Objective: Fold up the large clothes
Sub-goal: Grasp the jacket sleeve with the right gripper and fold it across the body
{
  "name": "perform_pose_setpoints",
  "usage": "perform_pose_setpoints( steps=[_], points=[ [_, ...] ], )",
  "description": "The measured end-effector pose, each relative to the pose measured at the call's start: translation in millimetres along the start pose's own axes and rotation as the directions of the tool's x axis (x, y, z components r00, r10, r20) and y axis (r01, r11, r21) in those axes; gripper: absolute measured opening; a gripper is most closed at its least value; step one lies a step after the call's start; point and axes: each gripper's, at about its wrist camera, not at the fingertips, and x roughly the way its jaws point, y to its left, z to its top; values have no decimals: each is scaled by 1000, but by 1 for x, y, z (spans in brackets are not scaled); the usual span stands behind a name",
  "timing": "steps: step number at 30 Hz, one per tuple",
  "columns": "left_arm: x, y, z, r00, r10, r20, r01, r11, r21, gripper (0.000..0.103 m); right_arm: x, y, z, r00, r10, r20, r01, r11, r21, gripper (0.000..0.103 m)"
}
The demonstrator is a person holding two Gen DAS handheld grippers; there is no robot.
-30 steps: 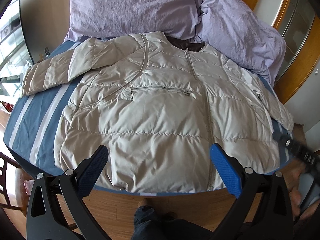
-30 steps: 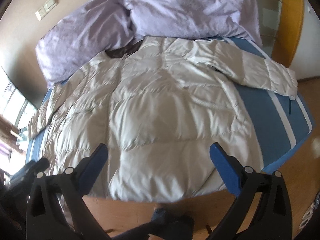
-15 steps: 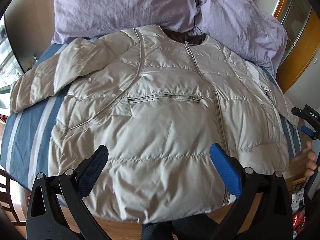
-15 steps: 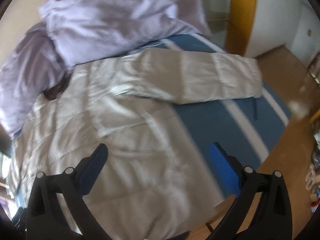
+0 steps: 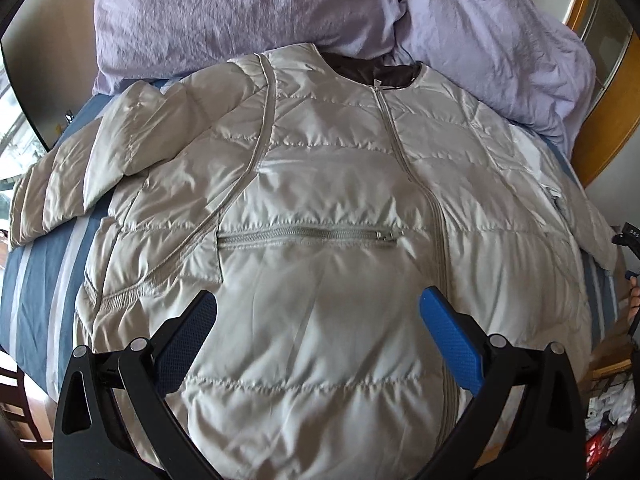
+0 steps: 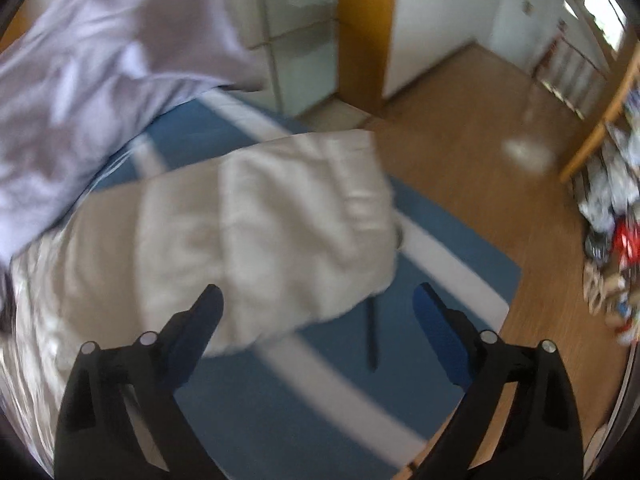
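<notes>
A pale beige quilted down jacket lies front up and zipped on the blue striped bed, collar toward the pillows. Its left sleeve stretches out to the left. My left gripper is open and empty, hovering over the jacket's lower front. In the blurred right wrist view the jacket's right sleeve lies across the bed, its cuff near the bed edge. My right gripper is open and empty just above the sleeve end. The right gripper's edge also shows in the left wrist view.
Two lilac pillows lie at the head of the bed. Wooden floor and a wooden door frame are beyond the bed's right side. A cluttered shelf stands at far right. A dark strap lies on the bedcover.
My left gripper has moved forward over the jacket's lower front. My right gripper has swung to the right, from the jacket body to the end of the right sleeve.
</notes>
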Motion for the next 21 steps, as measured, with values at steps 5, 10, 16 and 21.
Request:
perform_pose_setpoints(
  steps=[5,10,16,21],
  points=[
    [8,0,6,1000,11,-12,-12,999,-32,102,38,-20,12,995,11,-98,-3,996,87,79],
    [15,3,5,1000,14,-25,-15,999,-45,102,46,-15,3,993,44,-112,-36,996,79,52],
    [22,7,2,999,12,-44,-14,999,-41,102,38,-16,0,990,102,-94,-93,991,100,21],
    [24,10,2,999,11,-40,-13,999,-29,102,3,6,8,998,64,29,-64,998,-14,19]
  ],
)
